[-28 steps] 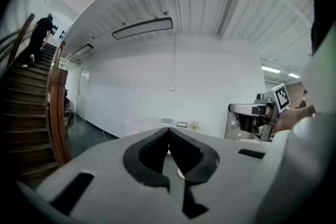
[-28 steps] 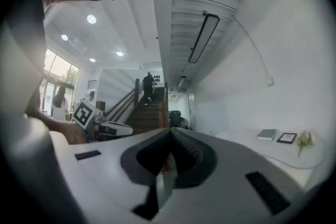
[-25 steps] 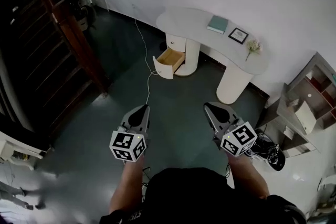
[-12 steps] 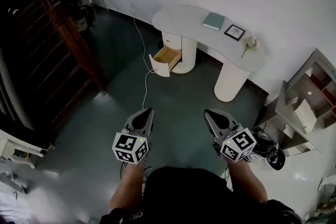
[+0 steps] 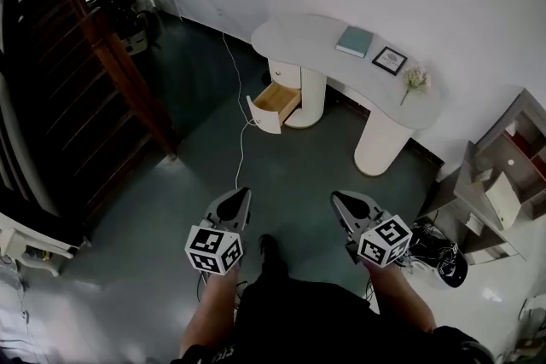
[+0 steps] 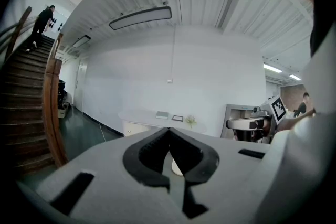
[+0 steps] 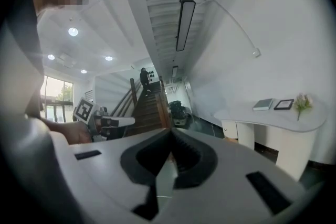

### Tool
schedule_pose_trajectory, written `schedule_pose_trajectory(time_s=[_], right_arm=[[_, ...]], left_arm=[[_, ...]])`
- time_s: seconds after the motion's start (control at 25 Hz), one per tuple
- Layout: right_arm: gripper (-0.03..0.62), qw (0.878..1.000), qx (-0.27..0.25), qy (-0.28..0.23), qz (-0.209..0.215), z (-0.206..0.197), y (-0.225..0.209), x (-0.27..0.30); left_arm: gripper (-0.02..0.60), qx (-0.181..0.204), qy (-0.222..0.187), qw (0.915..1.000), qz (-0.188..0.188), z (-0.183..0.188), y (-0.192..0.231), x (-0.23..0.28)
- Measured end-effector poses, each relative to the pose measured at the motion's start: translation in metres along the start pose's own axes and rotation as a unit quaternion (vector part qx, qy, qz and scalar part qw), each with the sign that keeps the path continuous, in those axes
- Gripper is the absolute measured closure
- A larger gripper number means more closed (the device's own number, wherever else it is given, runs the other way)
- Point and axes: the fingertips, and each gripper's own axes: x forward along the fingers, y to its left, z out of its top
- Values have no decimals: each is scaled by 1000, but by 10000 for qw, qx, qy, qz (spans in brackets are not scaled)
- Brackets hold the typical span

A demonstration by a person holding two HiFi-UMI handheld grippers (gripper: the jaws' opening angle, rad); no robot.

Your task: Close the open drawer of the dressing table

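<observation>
Stage: I judge this is the approach. Nothing has touched the drawer (image 5: 275, 102) yet.
Drawer: it stands pulled out of the rounded pedestal of the dressing table (image 5: 299, 43), with its wooden inside showing. It lies well ahead of both tools, roughly between the lines they point along.
Left hand-held gripper (image 5: 244, 193): the jaws are pressed together with nothing between them. It points about level toward the dressing table and is well apart from it.
Right hand-held gripper (image 5: 334, 195): the jaws are pressed together and empty too. It is held beside the left one, just as far from the drawer.
Done so far: no part of the closing, as far as I can see. The drawer front sits clear of the pedestal.
Still to do: cross the floor (image 5: 290, 166), set a closed tip against the white drawer front, and push until it sits flush.
Tabletop: a book (image 5: 355, 41), a picture frame (image 5: 389, 59) and a small bunch of flowers (image 5: 415, 79) lie beyond the drawer and to its right. I judge they are out of the way of the push.
Watch for: a white cable (image 5: 239, 141) runs along the floor from just ahead of the left tool up past the drawer front. I judge it could catch a foot on the way in.
</observation>
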Motion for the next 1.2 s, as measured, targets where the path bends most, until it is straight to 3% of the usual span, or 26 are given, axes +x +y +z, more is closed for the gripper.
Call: schedule_pose_trajectory(time_s=[0.32, 0.52, 0.68, 0.96, 1.2], right_arm=[[589, 9989, -186, 428, 10, 8, -32, 124], [589, 9978, -362, 556, 7, 26, -46, 216], [589, 9977, -427, 519, 132, 36, -49, 275], [589, 9980, -124, 598, 179, 29, -79, 332], [589, 9980, 150, 552, 253, 29, -137, 391]], left_arm=[[580, -348, 88, 9993, 98, -1, 123, 66], [580, -184, 98, 9998, -40, 26, 204, 101], [580, -139, 200, 9996, 108, 30, 265, 114], [580, -492, 436, 9975, 249, 8, 312, 146], [580, -410, 576, 9974, 155, 16, 335, 206]])
